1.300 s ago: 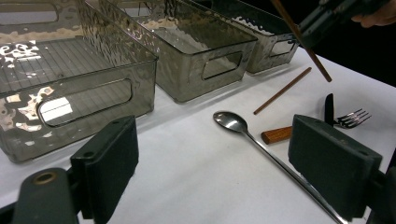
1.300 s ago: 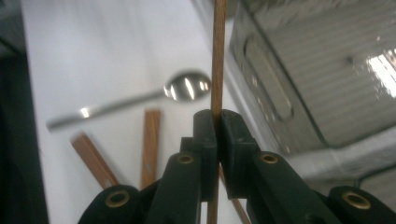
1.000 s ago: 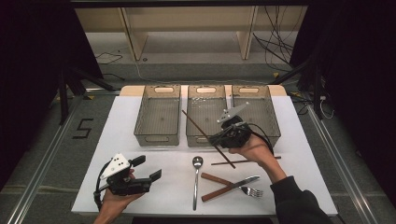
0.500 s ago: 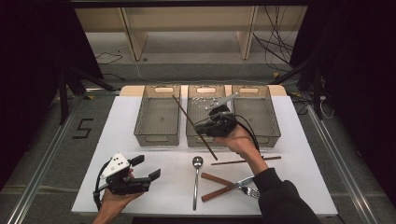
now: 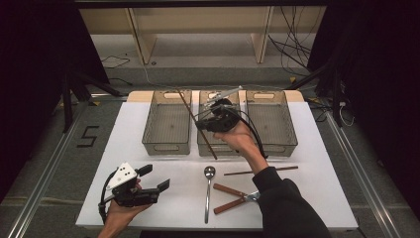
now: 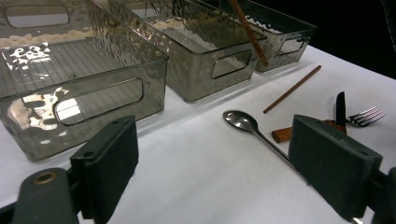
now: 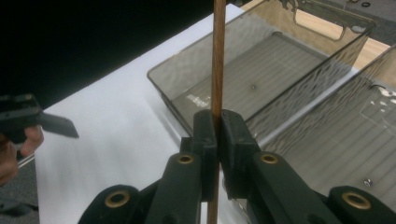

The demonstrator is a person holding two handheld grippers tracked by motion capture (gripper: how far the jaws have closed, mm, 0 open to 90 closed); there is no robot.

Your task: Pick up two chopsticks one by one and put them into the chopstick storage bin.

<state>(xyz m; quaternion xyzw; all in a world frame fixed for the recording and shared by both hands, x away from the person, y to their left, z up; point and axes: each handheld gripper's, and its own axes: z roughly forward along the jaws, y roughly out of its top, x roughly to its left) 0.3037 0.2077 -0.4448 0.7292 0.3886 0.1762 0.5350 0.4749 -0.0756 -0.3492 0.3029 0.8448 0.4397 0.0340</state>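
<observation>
My right gripper hangs over the front of the middle bin, shut on a brown chopstick that slants from above the left bin down toward the table. In the right gripper view the chopstick stands upright between the pressed jaws of that gripper, with the left bin behind it. My left gripper rests near the table's front left, open with nothing between its fingers. A second chopstick lies on the table to the right.
A spoon, a wooden-handled knife and a fork lie on the white table near its front edge. A third bin stands at the right. The left gripper view shows the spoon, fork and loose chopstick.
My right gripper has carried the chopstick leftward and farther away, from above the gap by the right bin to over the middle bin. The left gripper has stayed put.
</observation>
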